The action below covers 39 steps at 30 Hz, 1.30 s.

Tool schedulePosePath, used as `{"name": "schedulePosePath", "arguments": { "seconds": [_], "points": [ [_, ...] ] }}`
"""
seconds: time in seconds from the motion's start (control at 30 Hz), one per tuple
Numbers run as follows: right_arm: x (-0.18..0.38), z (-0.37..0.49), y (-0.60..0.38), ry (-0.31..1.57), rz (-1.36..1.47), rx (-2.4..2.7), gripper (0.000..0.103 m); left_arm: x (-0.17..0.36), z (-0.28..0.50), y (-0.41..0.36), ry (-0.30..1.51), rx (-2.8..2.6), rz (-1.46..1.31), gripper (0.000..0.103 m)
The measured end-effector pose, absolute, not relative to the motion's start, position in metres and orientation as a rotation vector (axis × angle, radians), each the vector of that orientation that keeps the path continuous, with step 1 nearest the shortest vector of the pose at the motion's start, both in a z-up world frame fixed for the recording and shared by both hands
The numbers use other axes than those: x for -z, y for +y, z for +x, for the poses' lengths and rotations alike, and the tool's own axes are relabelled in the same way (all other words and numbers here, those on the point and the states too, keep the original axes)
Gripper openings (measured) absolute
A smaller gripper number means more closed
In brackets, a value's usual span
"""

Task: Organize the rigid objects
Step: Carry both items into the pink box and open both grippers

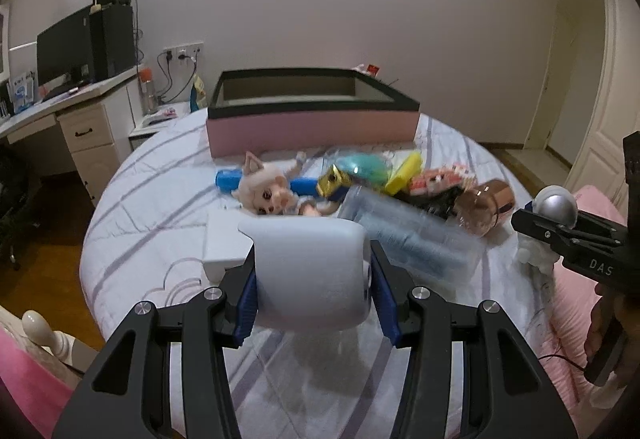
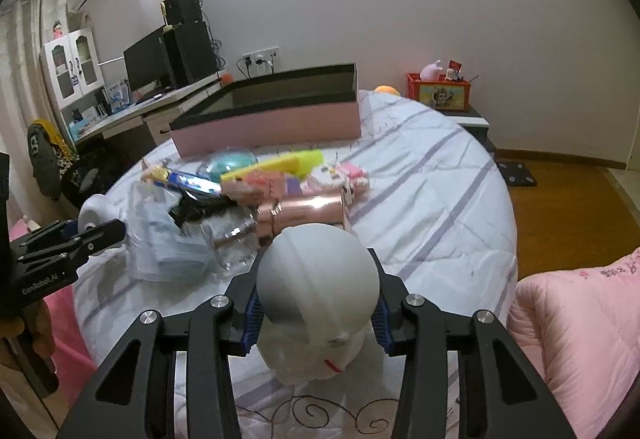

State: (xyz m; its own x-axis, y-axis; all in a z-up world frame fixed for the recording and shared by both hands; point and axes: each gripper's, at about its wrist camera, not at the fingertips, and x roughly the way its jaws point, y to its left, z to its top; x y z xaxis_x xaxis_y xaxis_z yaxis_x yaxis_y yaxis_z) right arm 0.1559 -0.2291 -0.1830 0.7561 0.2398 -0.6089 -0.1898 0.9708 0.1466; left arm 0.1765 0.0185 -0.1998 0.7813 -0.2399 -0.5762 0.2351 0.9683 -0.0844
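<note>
Across the striped bed (image 1: 140,199) toys lie heaped before the pink box (image 1: 312,127). Our left tool (image 1: 312,295) clamps a white case (image 1: 308,271), our right tool (image 2: 316,315) a round-headed figure (image 2: 316,279); next, we judge, both go into the box.

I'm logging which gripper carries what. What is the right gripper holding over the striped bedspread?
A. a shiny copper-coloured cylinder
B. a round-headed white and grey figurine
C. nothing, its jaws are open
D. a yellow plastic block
B: in the right wrist view the right gripper has its blue pads pressed on both sides of the round-headed white and grey figurine, while the shiny copper-coloured cylinder lies on the bedspread beyond.
</note>
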Motion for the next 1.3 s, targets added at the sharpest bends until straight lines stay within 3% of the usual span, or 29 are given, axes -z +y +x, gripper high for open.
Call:
{"name": "schedulePosePath", "arguments": {
  "seconds": [0.47,0.83,1.07,1.3],
  "points": [
    [0.129,0.219,-0.200,0.616,0.038,-0.379,0.045,0.153,0.222,0.021,0.564,0.277,0.009,0.049],
    [0.105,0.342,-0.152,0.693,-0.038,-0.429,0.045,0.120,0.353,0.013,0.612,0.275,0.042,0.050],
    [0.135,0.419,-0.132,0.842,-0.055,-0.397,0.045,0.152,0.442,0.001,0.760,0.254,0.058,0.047],
    [0.170,0.451,-0.136,0.936,-0.050,-0.347,0.046,0.173,0.466,-0.003,0.816,0.234,0.079,0.048]
  ]
}}
